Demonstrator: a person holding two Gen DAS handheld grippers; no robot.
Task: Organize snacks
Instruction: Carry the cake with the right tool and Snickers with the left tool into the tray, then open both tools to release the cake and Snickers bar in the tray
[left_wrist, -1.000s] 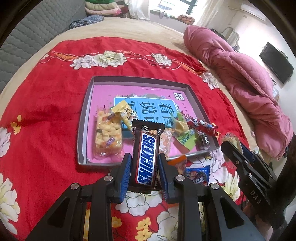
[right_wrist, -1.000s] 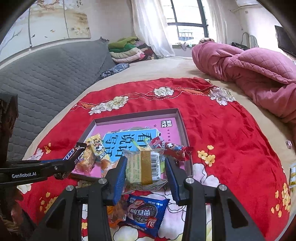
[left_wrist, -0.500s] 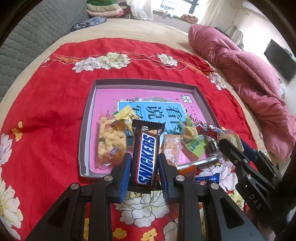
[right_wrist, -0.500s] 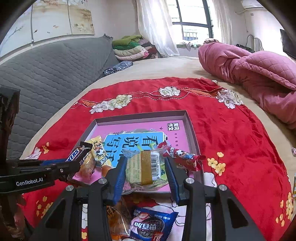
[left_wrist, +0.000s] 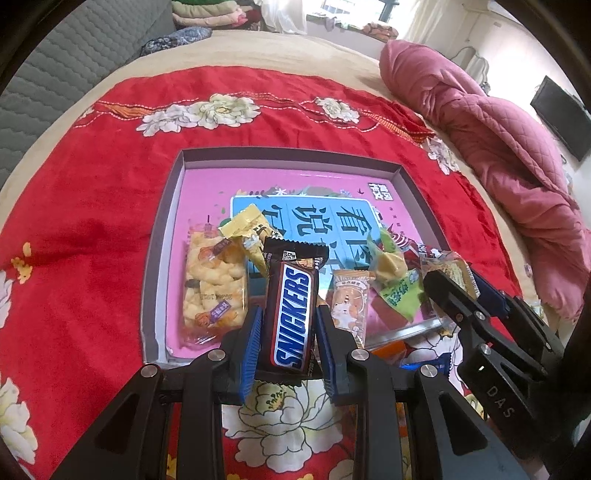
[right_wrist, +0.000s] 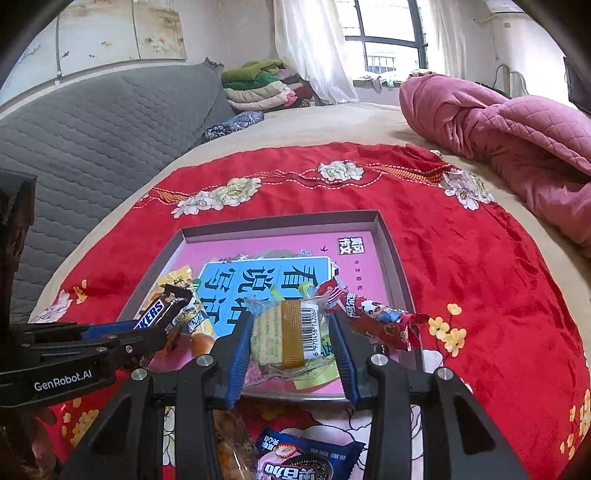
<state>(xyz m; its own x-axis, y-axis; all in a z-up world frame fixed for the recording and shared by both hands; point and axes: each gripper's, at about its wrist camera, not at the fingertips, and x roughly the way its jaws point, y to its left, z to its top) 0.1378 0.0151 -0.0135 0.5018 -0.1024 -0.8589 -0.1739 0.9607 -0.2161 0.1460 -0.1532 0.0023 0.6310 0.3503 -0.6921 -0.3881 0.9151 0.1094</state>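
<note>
My left gripper (left_wrist: 288, 332) is shut on a brown Snickers bar (left_wrist: 293, 314), held over the near edge of the shallow grey tray (left_wrist: 288, 155) with a pink floor. In the right wrist view that gripper (right_wrist: 166, 321) comes in from the left with the bar (right_wrist: 159, 314). My right gripper (right_wrist: 290, 339) is shut on a clear-wrapped pale biscuit pack (right_wrist: 286, 334) with a gold band and barcode, above the tray's (right_wrist: 280, 221) near right part. Inside lie a rice-cracker pack (left_wrist: 214, 284), a yellow wrapper (left_wrist: 247, 229), a green wrapper (left_wrist: 400, 291) and a red candy (right_wrist: 373, 319).
The tray sits on a red flowered cloth (left_wrist: 92, 206) on a bed. A blue cookie pack (right_wrist: 306, 461) and an orange snack (right_wrist: 232, 443) lie on the cloth in front of the tray. A pink quilt (right_wrist: 509, 136) is heaped at the right, a grey headboard (right_wrist: 92, 122) at the left.
Both grippers have moved forward and lower toward the tray, each still holding its snack. The tray now looks larger and nearer in both views.
</note>
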